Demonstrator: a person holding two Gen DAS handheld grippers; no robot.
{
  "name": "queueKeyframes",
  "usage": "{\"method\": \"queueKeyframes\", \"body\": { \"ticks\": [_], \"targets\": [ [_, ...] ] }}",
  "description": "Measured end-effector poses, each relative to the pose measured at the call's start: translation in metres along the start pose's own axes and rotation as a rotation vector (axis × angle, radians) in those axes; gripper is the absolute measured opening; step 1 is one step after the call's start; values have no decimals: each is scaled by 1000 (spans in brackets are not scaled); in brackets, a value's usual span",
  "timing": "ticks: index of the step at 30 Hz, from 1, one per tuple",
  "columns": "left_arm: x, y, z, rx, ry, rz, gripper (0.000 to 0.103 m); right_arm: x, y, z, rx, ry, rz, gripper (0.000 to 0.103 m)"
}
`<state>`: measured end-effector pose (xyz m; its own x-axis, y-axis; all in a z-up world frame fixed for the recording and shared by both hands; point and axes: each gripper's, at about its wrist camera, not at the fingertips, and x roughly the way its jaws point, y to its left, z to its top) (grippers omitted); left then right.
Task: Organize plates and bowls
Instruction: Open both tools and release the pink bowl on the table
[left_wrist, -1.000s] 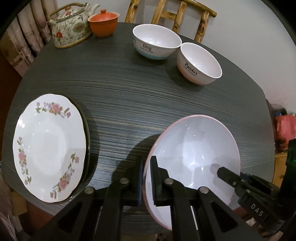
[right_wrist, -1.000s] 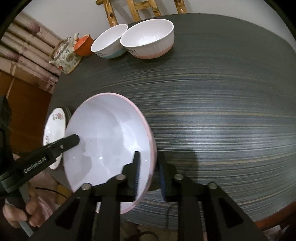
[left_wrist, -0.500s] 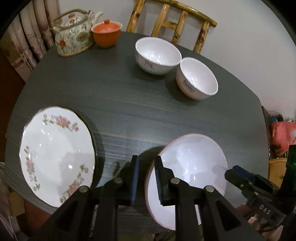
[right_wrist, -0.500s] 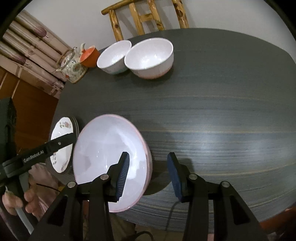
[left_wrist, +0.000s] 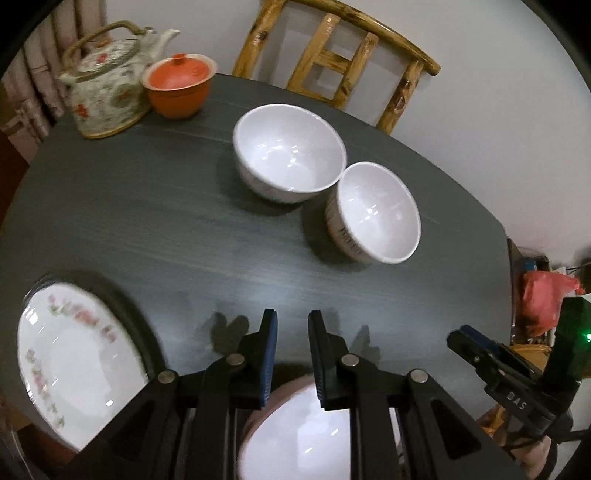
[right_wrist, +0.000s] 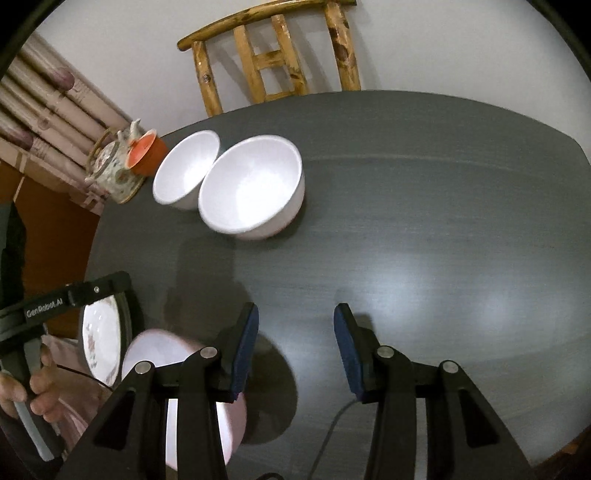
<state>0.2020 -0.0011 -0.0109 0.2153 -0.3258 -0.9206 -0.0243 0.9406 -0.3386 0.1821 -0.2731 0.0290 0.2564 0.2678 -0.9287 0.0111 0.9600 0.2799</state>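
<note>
A large pink-rimmed bowl (left_wrist: 299, 435) lies on the dark table (left_wrist: 147, 221) at its near edge, under my left gripper (left_wrist: 291, 354), whose fingers stand open above it. In the right wrist view the same pink-rimmed bowl (right_wrist: 155, 350) sits left of my right gripper (right_wrist: 293, 347), which is open and empty over bare table. Two white bowls (left_wrist: 291, 151) (left_wrist: 376, 210) stand side by side at the far side. A floral plate (left_wrist: 74, 362) rests on a dark plate at the left edge.
A floral teapot (left_wrist: 107, 85) and an orange lidded cup (left_wrist: 177, 85) stand at the far left. A wooden chair (left_wrist: 332, 55) is behind the table. The right gripper's body (left_wrist: 517, 376) shows at the lower right. A hand (right_wrist: 33, 391) holds the left gripper.
Both grippers let go of the pink-rimmed bowl, opened, and pulled back and up. The bowl now lies on the table at the near edge.
</note>
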Motion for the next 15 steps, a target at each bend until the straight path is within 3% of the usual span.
{"method": "queueKeyframes", "body": {
  "ticks": [8, 15],
  "targets": [
    [31, -23, 38, -53, 53, -102, 17, 21, -10, 55, 14, 4, 10, 38],
    [51, -30, 64, -94, 54, -135, 18, 48, -3, 92, 0, 17, -1, 38]
  ]
}}
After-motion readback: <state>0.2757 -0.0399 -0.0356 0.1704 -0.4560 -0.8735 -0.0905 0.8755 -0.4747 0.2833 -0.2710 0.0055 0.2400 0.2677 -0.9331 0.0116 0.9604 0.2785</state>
